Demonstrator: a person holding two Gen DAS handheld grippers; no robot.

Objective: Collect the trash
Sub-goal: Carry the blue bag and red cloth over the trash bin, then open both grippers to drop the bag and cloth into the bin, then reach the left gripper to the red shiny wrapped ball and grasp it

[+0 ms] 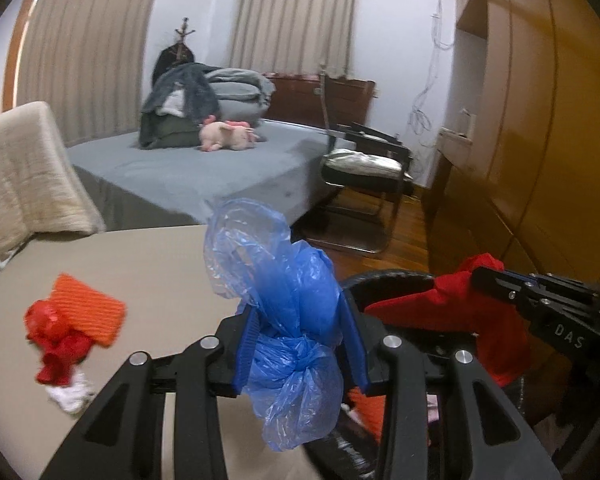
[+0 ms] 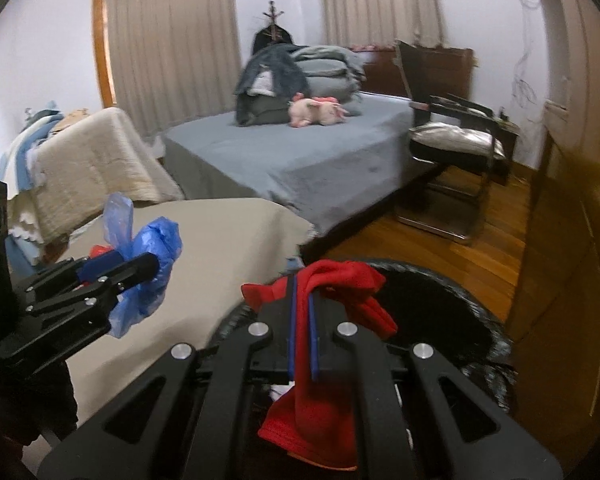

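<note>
A bedroom seen from two hand-held grippers above a beige table (image 1: 148,256). The left gripper (image 1: 302,344) clamps a knotted blue plastic bag (image 1: 288,320) between its blue pads, the bag bulging above and below the jaws. Just to its right, the right gripper (image 2: 303,332) is closed tight on a red cloth (image 2: 320,412), which drapes over and hangs under the fingers. Both loads are held at the rim of a bin lined with a black trash bag (image 2: 452,312), which stands at the table's right edge, on the near side.

On the table to the left lie an orange knitted piece (image 1: 88,308), crumpled red plastic (image 1: 56,340) and a white scrap (image 1: 72,394), touching one another. Beyond the table stands a bed with a grey sheet (image 1: 188,168), carrying a pink plush toy (image 1: 228,134) and piled bedding. A chair (image 1: 364,168) stands right of the bed on the wooden floor.
</note>
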